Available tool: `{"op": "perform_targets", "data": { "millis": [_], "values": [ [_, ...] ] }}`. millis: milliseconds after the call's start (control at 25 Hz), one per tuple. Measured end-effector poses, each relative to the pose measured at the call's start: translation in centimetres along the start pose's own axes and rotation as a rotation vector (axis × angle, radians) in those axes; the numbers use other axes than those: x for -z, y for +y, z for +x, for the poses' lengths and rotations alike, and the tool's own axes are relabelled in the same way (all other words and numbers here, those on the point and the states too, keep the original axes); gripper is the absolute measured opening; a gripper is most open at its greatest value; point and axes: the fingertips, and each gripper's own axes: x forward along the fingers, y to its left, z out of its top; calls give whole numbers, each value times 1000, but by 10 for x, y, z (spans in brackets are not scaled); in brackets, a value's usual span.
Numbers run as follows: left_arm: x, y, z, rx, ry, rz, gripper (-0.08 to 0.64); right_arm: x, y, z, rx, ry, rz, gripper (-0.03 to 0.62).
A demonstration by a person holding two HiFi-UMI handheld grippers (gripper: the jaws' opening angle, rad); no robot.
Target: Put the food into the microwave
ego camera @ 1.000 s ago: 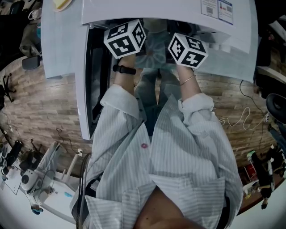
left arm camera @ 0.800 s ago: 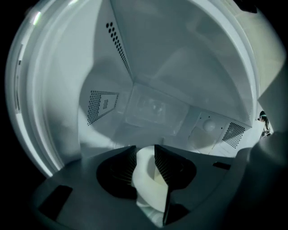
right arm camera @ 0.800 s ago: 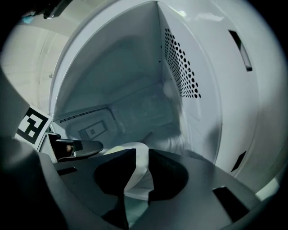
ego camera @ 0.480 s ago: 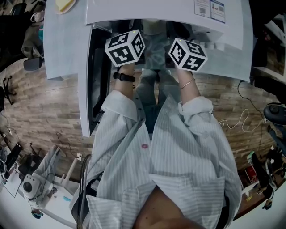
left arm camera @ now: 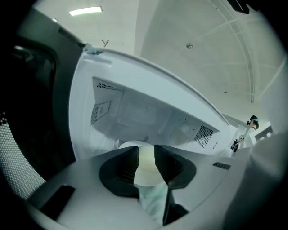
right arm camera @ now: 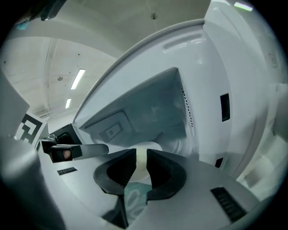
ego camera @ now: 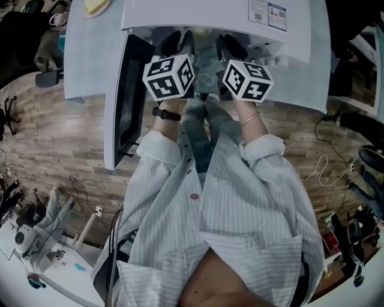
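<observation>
The white microwave (ego camera: 198, 13) stands open in front of me, its door (ego camera: 123, 102) swung out to the left. A pale dish with a teal pattern (ego camera: 204, 57) hangs between both grippers at the opening. My left gripper (ego camera: 176, 41) is shut on the dish's white rim (left arm camera: 146, 168), facing the bare cavity (left arm camera: 148, 112). My right gripper (ego camera: 231, 45) is shut on the opposite rim (right arm camera: 141, 157), with the cavity's back wall (right arm camera: 144, 108) beyond. What lies in the dish is hidden.
A yellowish piece of food (ego camera: 96, 5) lies on the white counter (ego camera: 90, 54) left of the microwave. Wooden floor (ego camera: 54, 138) lies below, with cables (ego camera: 318, 165) at the right and equipment (ego camera: 30, 240) at the lower left.
Both marker cubes have drawn back a little from the microwave opening toward the person, and the dark jaws now show ahead of them. Both grips are unchanged.
</observation>
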Motion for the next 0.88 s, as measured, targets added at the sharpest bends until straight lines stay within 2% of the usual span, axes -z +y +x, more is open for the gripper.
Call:
{"op": "perform_targets", "data": {
  "millis": [400,640,880],
  "values": [
    [-20,-50,-43,131,-43,-15,115,-27,38,-43,-175,-14,-42,80],
    [-47,-74,-61,188,-96,52,74,-63,62,-67,-267,-78,-86,60],
    [-67,-105,-82,248,-146,65,44,-80,77,-92,-323,-105,-109,46]
  ]
}}
